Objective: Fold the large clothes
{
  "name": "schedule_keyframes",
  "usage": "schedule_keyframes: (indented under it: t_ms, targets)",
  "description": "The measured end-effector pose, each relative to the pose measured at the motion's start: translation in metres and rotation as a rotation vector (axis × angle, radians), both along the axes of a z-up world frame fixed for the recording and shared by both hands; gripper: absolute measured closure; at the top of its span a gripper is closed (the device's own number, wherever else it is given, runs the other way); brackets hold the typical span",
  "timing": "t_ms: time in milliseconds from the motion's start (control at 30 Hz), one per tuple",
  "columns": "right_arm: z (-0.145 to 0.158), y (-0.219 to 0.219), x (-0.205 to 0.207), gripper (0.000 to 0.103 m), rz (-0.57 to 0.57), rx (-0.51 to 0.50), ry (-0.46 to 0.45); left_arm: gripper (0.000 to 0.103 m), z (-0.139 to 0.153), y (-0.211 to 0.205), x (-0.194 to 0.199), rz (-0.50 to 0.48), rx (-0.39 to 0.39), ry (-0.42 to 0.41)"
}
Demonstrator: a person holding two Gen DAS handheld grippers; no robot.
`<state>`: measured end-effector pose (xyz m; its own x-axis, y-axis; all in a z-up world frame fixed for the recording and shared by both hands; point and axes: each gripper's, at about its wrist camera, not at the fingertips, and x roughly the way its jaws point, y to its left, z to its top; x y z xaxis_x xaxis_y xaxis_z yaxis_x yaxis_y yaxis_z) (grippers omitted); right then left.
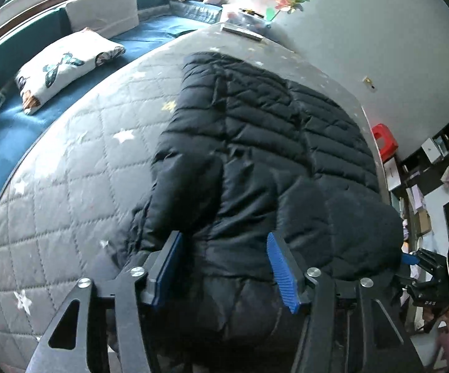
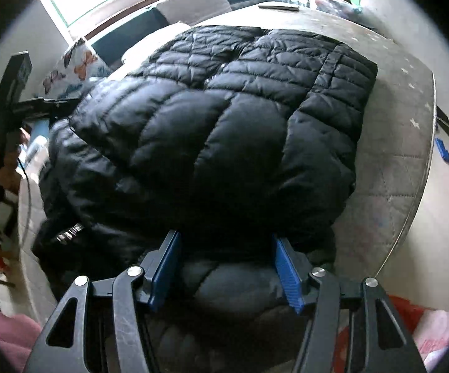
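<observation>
The left tongs [image 1: 224, 267] and right tongs [image 2: 227, 269] both stand spread, blue pads on either side of puffy fabric and pinching nothing, so the black quilted jacket [image 2: 224, 118] lies under its own weight on the bed [image 1: 69, 161] (grey, star-printed), bulk doubled over, likely released to settle a fold.

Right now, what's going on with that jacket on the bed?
A person with a gripper in each hand is folding a black puffer jacket laid on a grey quilted mattress. The jacket is already partly folded into a bulky bundle. The left gripper and right gripper both hover at its near edge with jaws apart, padding between the fingers but not clamped. Neither holds the jacket at this moment.
</observation>
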<state>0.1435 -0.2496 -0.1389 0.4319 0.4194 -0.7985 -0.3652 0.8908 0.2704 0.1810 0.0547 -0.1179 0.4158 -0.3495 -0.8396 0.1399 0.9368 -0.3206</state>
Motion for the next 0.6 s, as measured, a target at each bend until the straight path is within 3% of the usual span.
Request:
schedule_keyframes:
  t_ms: [233, 400, 600]
  targets:
    - [-0.009, -0.005, 0.002, 0.038, 0.011, -0.017, 0.017, 0.072, -0.025, 0.024, -0.001, 0.071, -0.071, 0.011]
    - [0.016, -0.007, 0.006, 0.038, 0.014, -0.038, 0.052, 0.072, -0.015, 0.037, -0.002, 0.099, -0.125, 0.049]
    - [0.062, -0.013, 0.018, 0.038, -0.007, 0.007, -0.052, 0.071, 0.031, 0.024, -0.004, 0.072, -0.089, -0.02]
